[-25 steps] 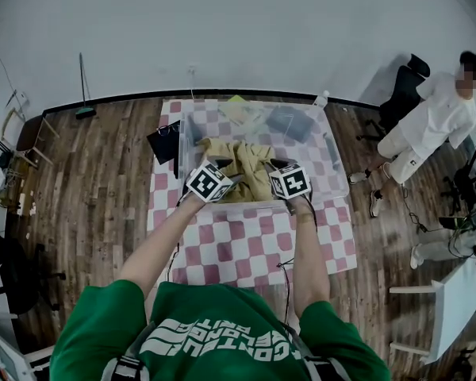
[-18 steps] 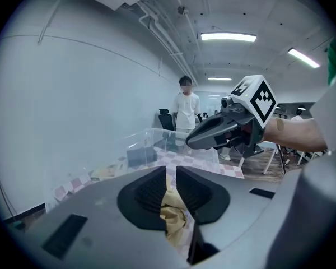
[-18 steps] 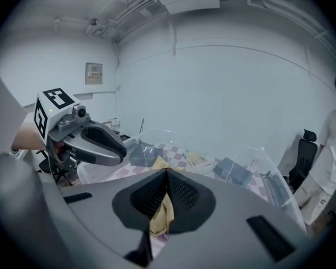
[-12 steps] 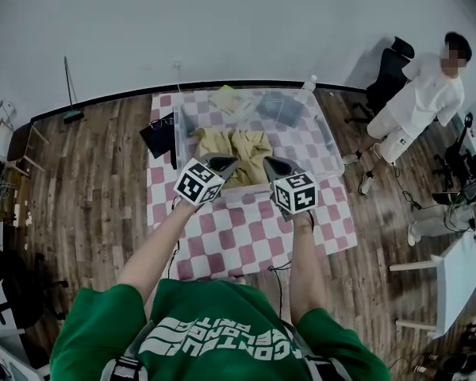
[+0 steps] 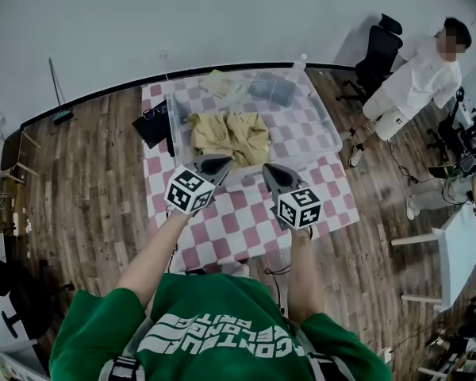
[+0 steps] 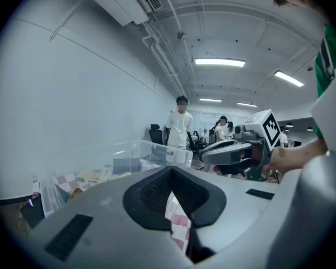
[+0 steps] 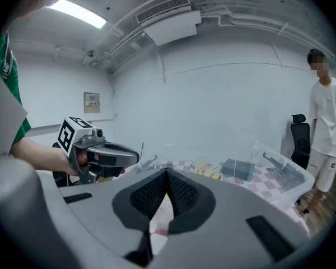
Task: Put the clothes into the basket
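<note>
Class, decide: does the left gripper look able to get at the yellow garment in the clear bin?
Probably yes: the clear bin looks open-topped, and nothing stands between the shut left gripper at its near wall and the yellow garment.

Wood floor (image 5: 87, 181), white wall (image 5: 182, 14)

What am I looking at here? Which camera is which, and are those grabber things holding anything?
There is no robot here. A person holds a two-jaw gripper in each hand, and the marker cubes are part of the grippers. The wide picture comes from a camera on the person's head, looking steeply down. The other two come from cameras riding on each gripper, looking along its jaws. On the checkered tablecloth stands a clear plastic bin with a tan garment lying inside. The left gripper and right gripper hover at the bin's near edge. Both are shut with nothing between the jaws.
</note>
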{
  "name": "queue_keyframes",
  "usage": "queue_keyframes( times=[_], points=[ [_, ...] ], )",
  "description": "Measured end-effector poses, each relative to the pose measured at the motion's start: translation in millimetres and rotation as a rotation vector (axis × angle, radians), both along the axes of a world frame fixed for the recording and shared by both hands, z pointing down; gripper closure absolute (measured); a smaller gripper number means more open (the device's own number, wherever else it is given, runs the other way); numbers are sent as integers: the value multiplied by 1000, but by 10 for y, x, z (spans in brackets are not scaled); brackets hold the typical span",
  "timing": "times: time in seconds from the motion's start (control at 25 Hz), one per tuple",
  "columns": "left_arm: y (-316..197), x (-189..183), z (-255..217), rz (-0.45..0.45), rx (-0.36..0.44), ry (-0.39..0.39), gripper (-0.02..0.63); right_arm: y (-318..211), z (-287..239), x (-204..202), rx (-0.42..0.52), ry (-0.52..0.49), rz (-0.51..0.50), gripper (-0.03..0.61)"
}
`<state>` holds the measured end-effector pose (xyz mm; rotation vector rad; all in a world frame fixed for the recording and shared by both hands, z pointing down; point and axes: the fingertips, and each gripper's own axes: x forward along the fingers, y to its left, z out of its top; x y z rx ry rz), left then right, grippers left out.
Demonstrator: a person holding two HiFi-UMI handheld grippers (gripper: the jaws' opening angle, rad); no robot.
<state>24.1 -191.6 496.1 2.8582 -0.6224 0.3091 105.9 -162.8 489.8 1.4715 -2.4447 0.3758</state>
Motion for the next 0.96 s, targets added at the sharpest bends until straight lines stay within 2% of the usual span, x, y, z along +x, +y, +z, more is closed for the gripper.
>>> queue_keyframes(
  times=[0.4, 0.96],
  points=[
    [248, -248, 219, 25, -30, -4, 612, 333, 261, -128, -23, -12, 39, 571],
    [365, -419, 453, 42, -56, -34, 611, 380, 489, -234, -58, 26, 27, 571]
  ],
)
